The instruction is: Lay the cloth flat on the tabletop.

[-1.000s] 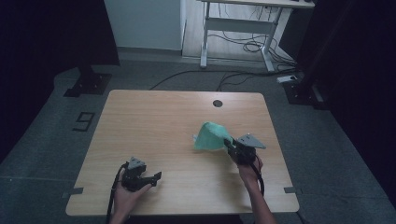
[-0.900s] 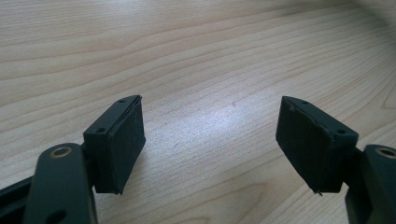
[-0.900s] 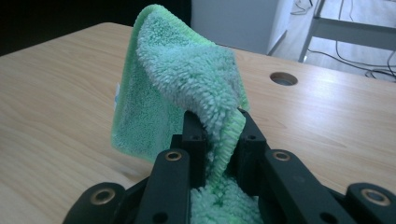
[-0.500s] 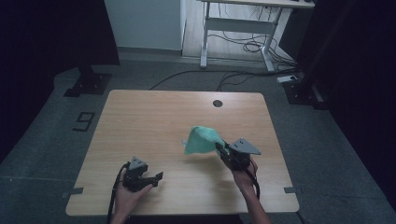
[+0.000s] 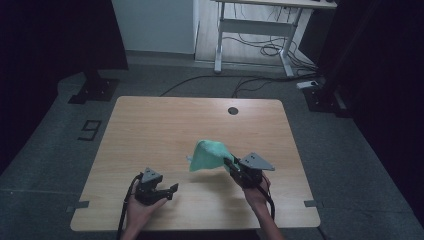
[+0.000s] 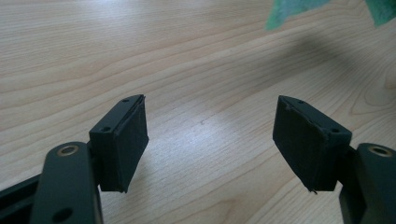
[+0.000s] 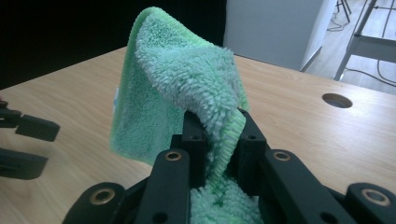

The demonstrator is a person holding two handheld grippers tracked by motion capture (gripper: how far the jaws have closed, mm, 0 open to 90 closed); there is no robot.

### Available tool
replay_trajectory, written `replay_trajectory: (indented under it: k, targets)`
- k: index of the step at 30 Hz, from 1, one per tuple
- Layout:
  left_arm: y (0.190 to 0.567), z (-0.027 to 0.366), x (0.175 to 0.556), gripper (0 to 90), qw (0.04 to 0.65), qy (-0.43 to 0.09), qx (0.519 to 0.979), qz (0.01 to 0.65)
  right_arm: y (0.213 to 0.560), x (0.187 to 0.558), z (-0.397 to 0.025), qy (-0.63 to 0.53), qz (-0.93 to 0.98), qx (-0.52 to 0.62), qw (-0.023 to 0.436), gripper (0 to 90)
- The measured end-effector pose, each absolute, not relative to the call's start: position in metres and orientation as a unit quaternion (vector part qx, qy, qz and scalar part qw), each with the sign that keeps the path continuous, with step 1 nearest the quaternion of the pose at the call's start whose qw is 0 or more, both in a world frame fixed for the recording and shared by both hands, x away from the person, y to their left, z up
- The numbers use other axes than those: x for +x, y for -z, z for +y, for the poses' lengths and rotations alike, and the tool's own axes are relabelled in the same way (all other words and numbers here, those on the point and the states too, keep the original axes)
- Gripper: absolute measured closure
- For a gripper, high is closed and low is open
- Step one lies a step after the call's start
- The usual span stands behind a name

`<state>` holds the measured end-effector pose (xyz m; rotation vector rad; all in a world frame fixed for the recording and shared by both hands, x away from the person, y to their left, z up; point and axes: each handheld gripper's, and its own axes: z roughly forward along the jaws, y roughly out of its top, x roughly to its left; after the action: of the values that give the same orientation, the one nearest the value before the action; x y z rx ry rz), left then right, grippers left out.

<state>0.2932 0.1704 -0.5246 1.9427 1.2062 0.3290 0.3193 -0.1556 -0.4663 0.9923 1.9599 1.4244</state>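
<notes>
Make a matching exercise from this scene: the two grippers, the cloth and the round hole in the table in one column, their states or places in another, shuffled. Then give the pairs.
Things:
1. left gripper
2. right gripper
3. green cloth
4. round hole

States or places:
A. dark spot near the table's far edge
B. jaws spread wide over bare wood
C. fluffy, hanging lifted off the tabletop
D. jaws clamped on fabric

Pairs: 1-B, 2-D, 3-C, 4-A

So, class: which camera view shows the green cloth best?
The right gripper view: the green cloth fills it, pinched between the right gripper jaws. The high view shows it small; the left gripper view catches just an edge.
</notes>
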Motion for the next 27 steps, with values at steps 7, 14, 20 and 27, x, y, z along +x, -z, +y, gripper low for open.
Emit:
replay_trajectory:
  k: [7,14,20,27]
  targets:
    - [0.524,0.166,0.295,26.9,0.410,-0.129,0.770,0.471,0.468,0.312,-0.145,-0.529,0.727,0.358,0.251,78.2]
    - [0.521,0.154,0.298,29.7,0.417,-0.127,0.777,0.455,0.471,0.304,-0.138,-0.530,0.732,0.352,0.243,78.2]
    - [0.522,0.138,0.308,35.4,0.418,-0.127,0.786,0.438,0.480,0.301,-0.134,-0.523,0.742,0.350,0.233,78.1]
    - [0.535,0.129,0.317,67.3,0.401,-0.110,0.801,0.430,0.490,0.299,-0.134,-0.518,0.748,0.352,0.219,76.5]
